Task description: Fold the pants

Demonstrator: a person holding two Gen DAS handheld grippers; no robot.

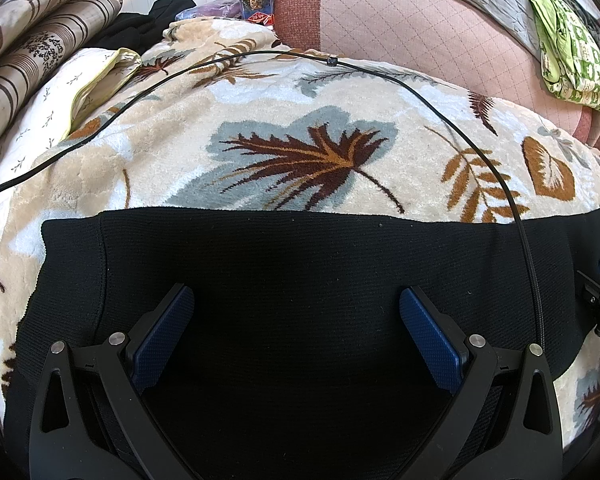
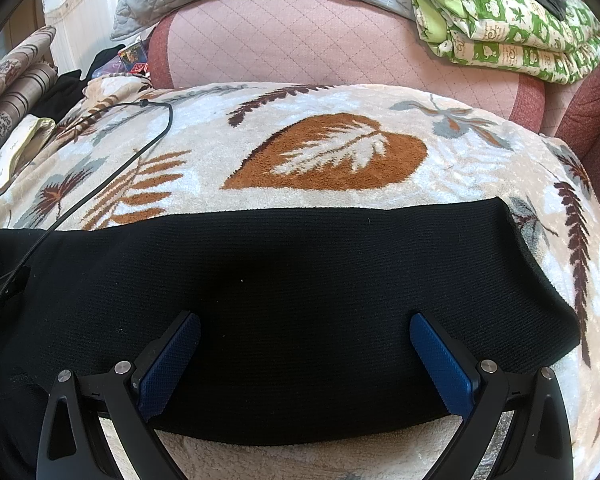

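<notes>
While both of my claws hang spread over the black pants [image 1: 300,280], neither one pinches anything; the left claw [image 1: 296,336] has its blue pads wide apart above the cloth, and the right claw [image 2: 305,360] stands the same way near the front hem. The pants lie flat as a long dark band on a plush leaf-pattern blanket [image 1: 300,152], which covers what looks like a sofa or a bed; I cannot tell which. I judge that the garment is already laid in a narrow strip and that the next fold goes across its length. To do this well, I should lower each claw to one edge, take only the top layers between the pads, and lift both sides together so the cloth does not twist; the blanket is soft and hairy, so I must not catch its pile with the fabric. A thin black cable [image 1: 480,128] runs over the blanket and crosses the right part of the pants; it could be dragged into the fold, so I would keep it outside. The pants look like ribbed knit, matt black, with some small pale lint; the left end shows a straight seam line, and the right end [image 2: 540,280] curves down with a thick edge.
</notes>
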